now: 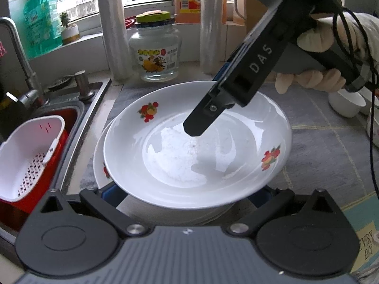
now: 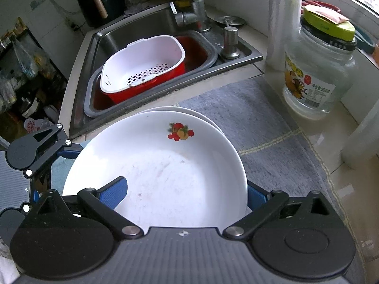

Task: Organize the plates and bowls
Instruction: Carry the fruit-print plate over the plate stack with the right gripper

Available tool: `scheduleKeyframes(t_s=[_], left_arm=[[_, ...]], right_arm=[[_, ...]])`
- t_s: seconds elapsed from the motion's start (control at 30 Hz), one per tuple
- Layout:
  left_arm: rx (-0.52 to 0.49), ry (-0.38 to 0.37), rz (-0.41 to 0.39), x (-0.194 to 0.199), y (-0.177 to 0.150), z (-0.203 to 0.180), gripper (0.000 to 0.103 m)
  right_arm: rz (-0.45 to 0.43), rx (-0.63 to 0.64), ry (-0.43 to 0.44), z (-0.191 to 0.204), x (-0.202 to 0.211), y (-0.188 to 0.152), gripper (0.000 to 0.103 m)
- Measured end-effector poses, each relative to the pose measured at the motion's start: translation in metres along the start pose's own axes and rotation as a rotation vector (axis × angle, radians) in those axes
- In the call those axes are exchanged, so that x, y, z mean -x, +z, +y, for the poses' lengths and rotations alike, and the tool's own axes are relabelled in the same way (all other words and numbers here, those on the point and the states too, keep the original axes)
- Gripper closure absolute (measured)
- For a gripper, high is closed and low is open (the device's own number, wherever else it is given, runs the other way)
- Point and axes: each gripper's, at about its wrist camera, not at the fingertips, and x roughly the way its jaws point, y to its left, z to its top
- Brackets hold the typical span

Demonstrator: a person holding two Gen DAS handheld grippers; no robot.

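A white deep plate [image 1: 196,142] with fruit decals lies crooked and tilted on a stack of matching plates [image 1: 100,165] on a grey mat. My left gripper [image 1: 183,195] is open, its blue pads spread on either side of the stack and half hidden under the top plate's near rim. My right gripper [image 1: 201,123], held by a gloved hand, comes in from the upper right with one finger over the plate's inside. In the right wrist view the right gripper [image 2: 184,195] is open astride the top plate [image 2: 165,165], one pad [image 2: 116,193] above it, the other behind its rim. The left gripper [image 2: 68,151] shows at the left.
A sink [image 2: 142,28] with a white colander in a red tub [image 2: 142,68] lies to the left. A glass jar [image 1: 155,49] and plastic-wrap rolls [image 1: 113,28] stand behind the plates. Small white bowls [image 1: 348,104] sit at the right on the mat [image 1: 319,153].
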Motion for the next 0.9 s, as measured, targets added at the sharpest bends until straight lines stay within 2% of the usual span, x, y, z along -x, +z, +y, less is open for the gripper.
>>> scheduleKeyframes(t_s=[0.2,0.33,0.9], left_arm=[[0.004,-0.013,0.026,-0.002,-0.001,0.002,0.001],[0.042,-0.035,0.046,-0.004,-0.002,0.008,0.001],[0.048,-0.039,0.093,-0.004,0.007,0.012,0.001]], right_arm=[[0.017,0.005,-0.003,0.001,-0.005,-0.001,0.0],[0.02,0.01,-0.005,0.001,-0.007,-0.001,0.0],[0.043,0.011,-0.038,0.004,-0.009,0.001,0.0]])
